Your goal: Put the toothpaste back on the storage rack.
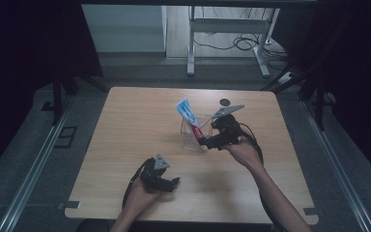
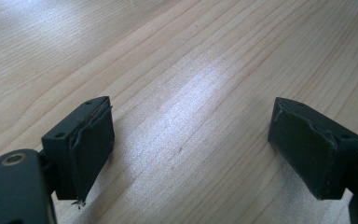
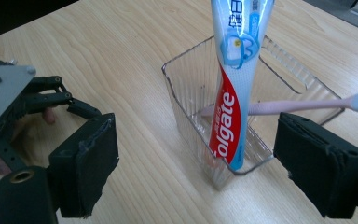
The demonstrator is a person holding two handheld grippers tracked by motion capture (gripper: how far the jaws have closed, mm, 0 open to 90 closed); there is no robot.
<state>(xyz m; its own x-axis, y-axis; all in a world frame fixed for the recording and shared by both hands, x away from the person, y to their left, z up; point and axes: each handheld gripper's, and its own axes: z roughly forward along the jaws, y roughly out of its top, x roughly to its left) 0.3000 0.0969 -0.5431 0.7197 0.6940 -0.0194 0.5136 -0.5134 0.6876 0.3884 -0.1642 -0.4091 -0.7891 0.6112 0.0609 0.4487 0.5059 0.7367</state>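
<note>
Evidently a placing step: toothpaste tube [image 3: 235, 88] stood tilted inside the clear bin [image 3: 182, 93], cap end on the bin floor, pink toothbrush [image 3: 289, 108] lying across the bin behind it. Right gripper [image 3: 196, 163] sat just beside the bin, jaws apart, nothing between them. Left gripper [image 2: 191, 149] rested well away from the bin, jaws wide over bare table [image 1: 125, 125]. Next move, likely a clean retreat; open room all around the bin, table edges distant.
</note>
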